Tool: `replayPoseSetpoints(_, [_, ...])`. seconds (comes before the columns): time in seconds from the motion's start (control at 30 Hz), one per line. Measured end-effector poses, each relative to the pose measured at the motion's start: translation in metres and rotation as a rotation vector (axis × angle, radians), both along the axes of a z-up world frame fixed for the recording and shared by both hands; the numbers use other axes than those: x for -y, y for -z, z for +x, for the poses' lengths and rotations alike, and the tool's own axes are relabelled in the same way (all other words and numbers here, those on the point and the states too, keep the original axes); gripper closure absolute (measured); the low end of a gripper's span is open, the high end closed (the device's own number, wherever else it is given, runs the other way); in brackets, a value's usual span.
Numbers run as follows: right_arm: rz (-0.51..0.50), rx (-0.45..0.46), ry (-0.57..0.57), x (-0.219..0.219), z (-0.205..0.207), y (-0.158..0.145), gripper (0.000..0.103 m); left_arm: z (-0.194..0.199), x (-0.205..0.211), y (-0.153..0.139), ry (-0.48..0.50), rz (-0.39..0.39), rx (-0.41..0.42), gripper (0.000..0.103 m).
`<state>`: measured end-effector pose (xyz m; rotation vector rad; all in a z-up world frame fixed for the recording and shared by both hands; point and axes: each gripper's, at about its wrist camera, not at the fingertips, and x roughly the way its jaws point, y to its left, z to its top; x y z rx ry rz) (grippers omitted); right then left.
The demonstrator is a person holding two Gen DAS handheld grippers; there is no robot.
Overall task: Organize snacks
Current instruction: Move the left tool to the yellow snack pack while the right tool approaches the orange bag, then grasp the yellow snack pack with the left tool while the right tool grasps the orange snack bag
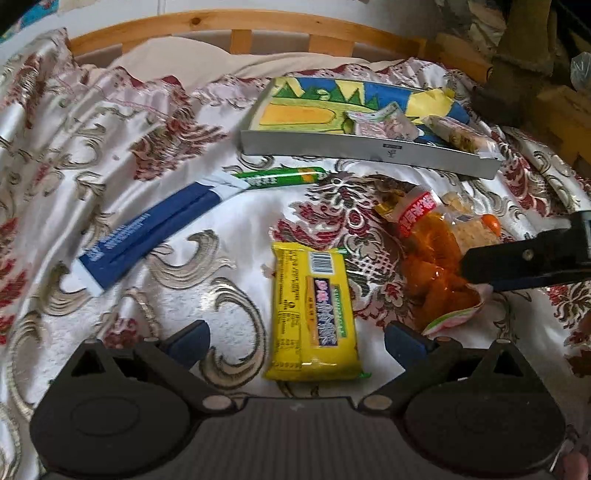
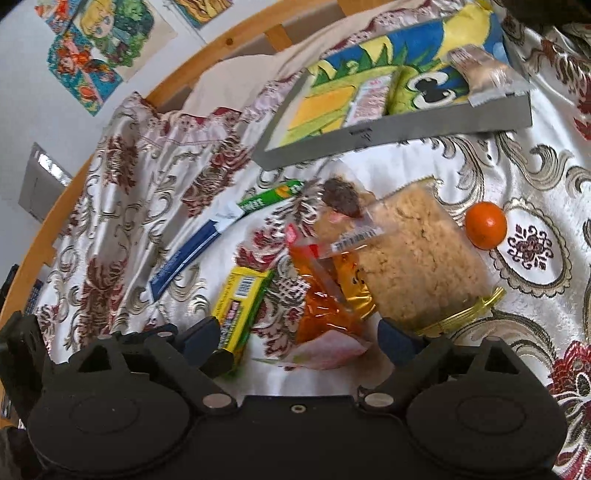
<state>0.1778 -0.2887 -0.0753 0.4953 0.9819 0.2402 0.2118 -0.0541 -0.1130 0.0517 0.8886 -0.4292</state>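
- Your left gripper (image 1: 297, 341) has its blue-padded fingers spread wide, with the flat yellow plastic snack packet (image 1: 314, 314) lying between them on the white and red floral brocade cloth (image 1: 110, 155); neither pad touches it.
- Your right gripper (image 2: 297, 338) is spread as well, and the clear orange snack bag with a red label (image 2: 325, 306) lies between its fingers. From the left wrist view that gripper comes in at 3 o'clock, its dark tip over the bag, though you cannot tell whether it touches.
- Against the orange bag, at its 1 o'clock in the right wrist view, lies a clear packet of crumbly beige cake (image 2: 424, 254) with a gold tie.
- A small round orange fruit (image 2: 485, 225) sits just beside that cake packet, at its 3 o'clock.
- At 10 o'clock from the yellow packet, in the left wrist view, a long blue flat packet (image 1: 147, 236) lies end to end with a slim green stick packet (image 1: 280, 177).
- At 12 o'clock sits a shallow grey-sided box with a colourful cartoon lining (image 1: 369, 151), which holds two pale wrapped snacks (image 1: 380, 123).
- A curved wooden bed rail (image 1: 240, 26) runs behind the cloth.
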Motion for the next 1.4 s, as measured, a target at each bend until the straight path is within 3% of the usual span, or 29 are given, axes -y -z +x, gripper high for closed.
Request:
replayPoseSetpoints(0.3, [0.012, -0.056, 0.012, -0.003, 0.008, 0.016, 0.023, 0.000, 0.008, 0.001, 0.072, -0.004, 0.013, 0.005])
replayPoseSetpoints(0.57, [-0.033, -0.059, -0.021, -0.013, 0.015, 0.025, 0.022, 0.006, 0.008, 0.007, 0.024, 0.082, -0.017, 0.018])
replayPoseSetpoints(0.67, [-0.065, -0.052, -0.036, -0.020, 0.015, 0.025, 0.024, 0.008, 0.005, 0.005, 0.007, 0.063, -0.021, 0.024])
replayPoseSetpoints(0.8, [-0.122, -0.047, -0.042, -0.022, 0.013, 0.024, 0.045, 0.007, 0.003, 0.001, -0.002, 0.017, -0.020, 0.038])
replayPoseSetpoints(0.9, [-0.116, -0.055, -0.023, -0.018, 0.014, 0.025, 0.049, 0.006, 0.006, 0.001, 0.015, 0.020, -0.014, 0.042])
replayPoseSetpoints(1.2, [-0.141, -0.035, -0.067, -0.024, 0.016, 0.028, 0.042, 0.020, 0.010, 0.006, 0.016, 0.017, -0.069, 0.042])
replayPoseSetpoints(1.3, [-0.179, -0.020, -0.089, -0.030, 0.018, 0.030, 0.042, 0.022, 0.006, 0.007, 0.003, 0.003, -0.088, 0.042])
replayPoseSetpoints(1.4, [-0.241, -0.009, -0.108, -0.038, 0.018, 0.030, 0.047, 0.022, 0.007, 0.006, 0.000, 0.025, -0.088, 0.049])
